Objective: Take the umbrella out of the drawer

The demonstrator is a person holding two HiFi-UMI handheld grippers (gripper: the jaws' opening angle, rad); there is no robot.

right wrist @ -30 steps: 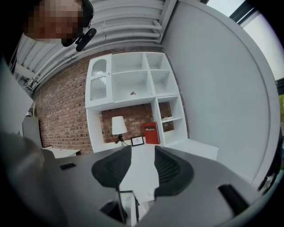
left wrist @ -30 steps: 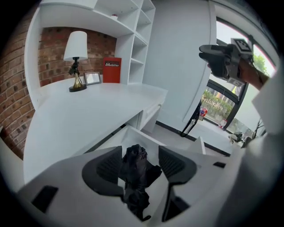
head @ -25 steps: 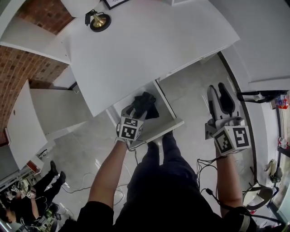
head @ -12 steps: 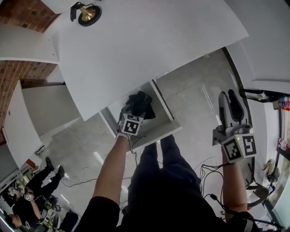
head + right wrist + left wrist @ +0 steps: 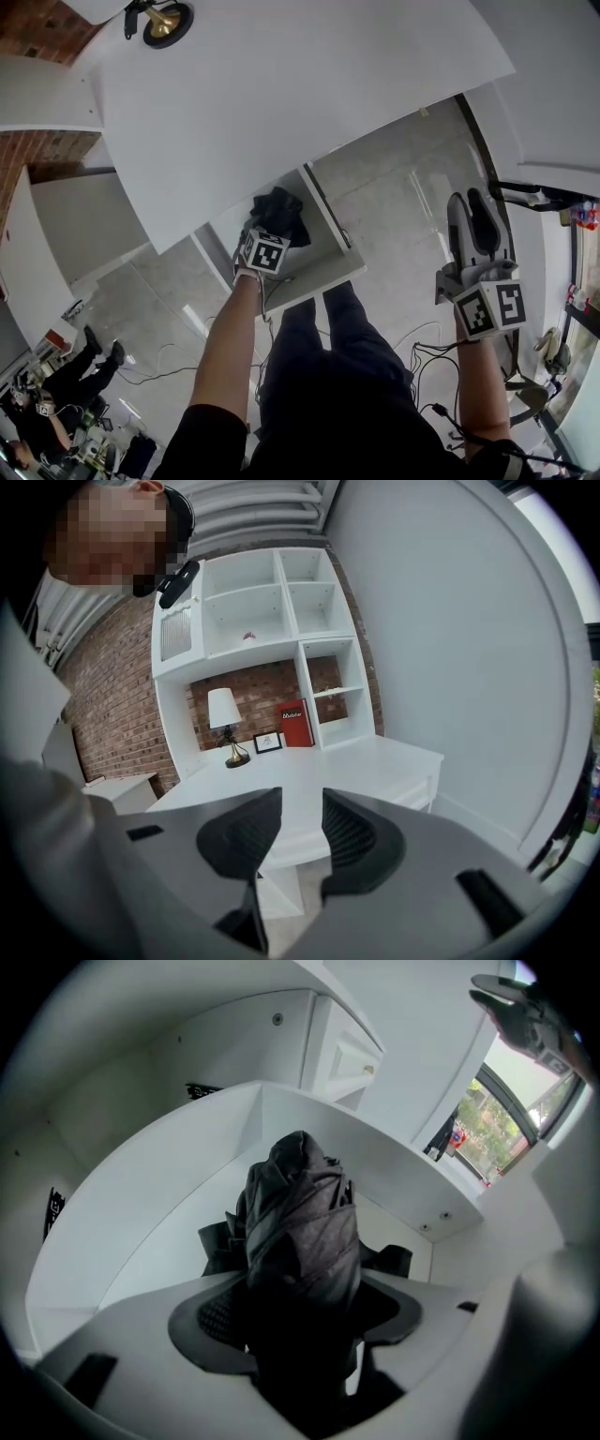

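A folded black umbrella lies in the open white drawer under the desk. My left gripper points steeply down into the drawer. In the left gripper view the umbrella stands between the wide jaws of the left gripper, which are opening, and no pad visibly presses on it. My right gripper hangs over the floor to the right of the drawer, away from the umbrella. In the right gripper view the right gripper shows a narrow gap with nothing in it.
The white desk top overhangs the back of the drawer, with a brass lamp at its far corner. The person's legs stand just in front of the drawer. White shelves with a red book rise behind the desk.
My left gripper has sunk into the drawer and its jaws now straddle the umbrella. My right gripper has come down a little beside the desk.
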